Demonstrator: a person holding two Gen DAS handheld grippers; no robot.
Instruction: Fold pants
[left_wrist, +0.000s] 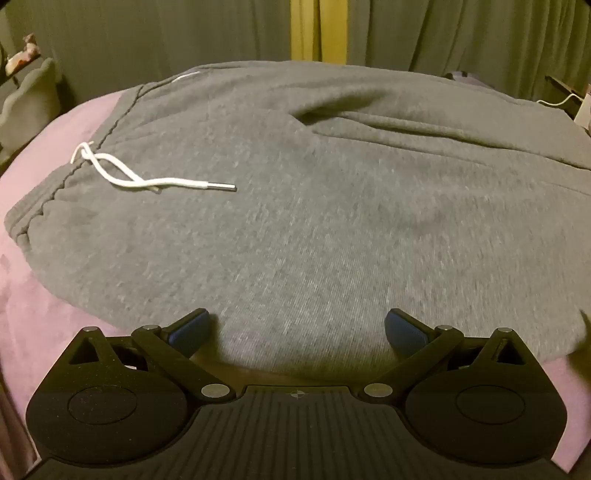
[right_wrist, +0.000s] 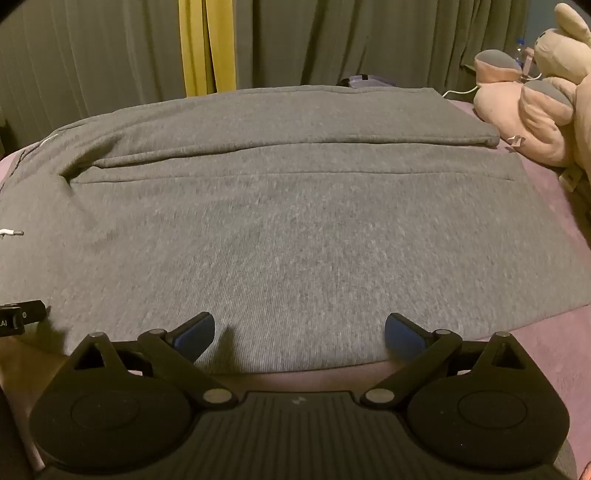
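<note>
Grey sweatpants (left_wrist: 295, 206) lie crosswise just ahead of both spread-jawed grippers, left gripper (left_wrist: 296, 326) nearer the waistband (left_wrist: 48, 199), right gripper (right_wrist: 300, 328) nearer the leg ends.

The left gripper (left_wrist: 297, 326) has its blue-padded fingers (left_wrist: 192, 328) spread wide, nothing between them, both pointing forward and level. The right gripper (right_wrist: 300, 330) matches it: fingers (right_wrist: 404, 334) wide apart and empty, tips level, pointing straight ahead from the black body

Gray drawstring pants (left_wrist: 295, 206), apparently folded lengthwise, flat on bed.
</note>
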